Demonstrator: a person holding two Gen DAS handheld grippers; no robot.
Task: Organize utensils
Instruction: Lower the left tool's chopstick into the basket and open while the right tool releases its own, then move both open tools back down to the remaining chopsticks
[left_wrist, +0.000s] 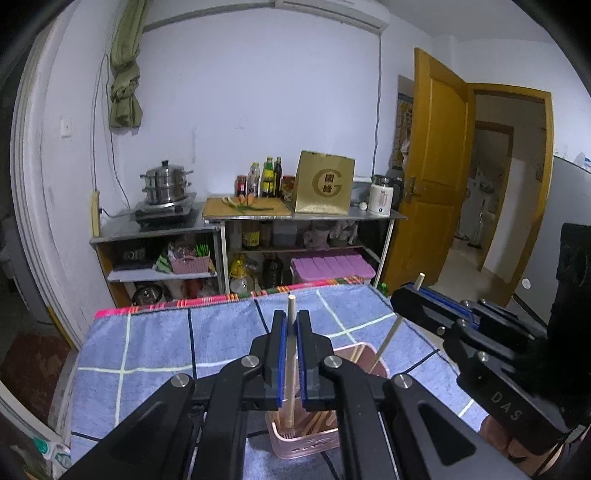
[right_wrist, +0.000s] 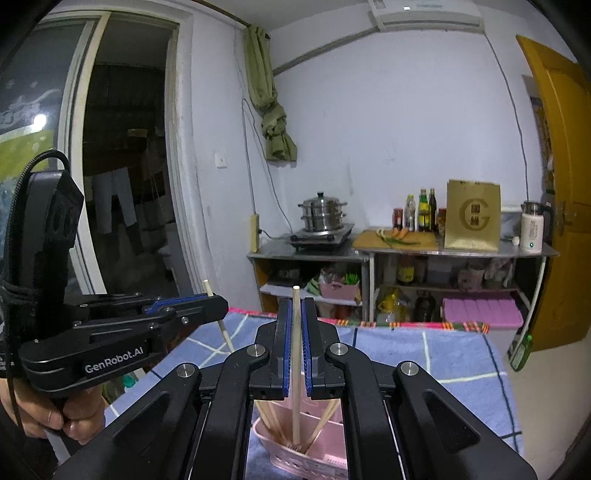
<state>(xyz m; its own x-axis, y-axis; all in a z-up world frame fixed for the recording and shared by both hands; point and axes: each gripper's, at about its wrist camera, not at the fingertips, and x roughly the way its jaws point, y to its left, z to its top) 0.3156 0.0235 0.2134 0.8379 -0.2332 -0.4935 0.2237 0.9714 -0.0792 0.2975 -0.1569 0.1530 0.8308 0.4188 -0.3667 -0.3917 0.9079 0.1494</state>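
Left gripper (left_wrist: 291, 325) is pressed shut on a single wooden chopstick (left_wrist: 290, 354), held nearly upright between the blue pads; the stick's top pokes above the fingertips and its lower end reaches down into the pink holder (left_wrist: 303, 437) below

Right gripper (right_wrist: 294, 325) likewise pinches its own chopstick (right_wrist: 295, 354), upright, tip standing above the jaws, lower end inside the same pink holder (right_wrist: 295, 452)

Holder is a pink plastic basket with slotted walls, sitting on the blue checked towel (left_wrist: 166, 339) that covers the table. Several more chopsticks (right_wrist: 271, 421) lean at angles inside it, seen through the gap under the right gripper

From the left wrist view the right gripper (left_wrist: 413, 290) shows at the right edge, with its chopstick slanting down toward the holder. From the right wrist view the left gripper (right_wrist: 216, 299) shows at the left, and a bare hand (right_wrist: 62, 413) grips its handle

Both grippers sit close together, side by side above the holder

Background: metal shelf unit (left_wrist: 221, 229) against the wall with a steamer pot (left_wrist: 166, 182), bottles (left_wrist: 267, 177), a gold paper bag (left_wrist: 325, 182); yellow door (left_wrist: 436, 166) open at right
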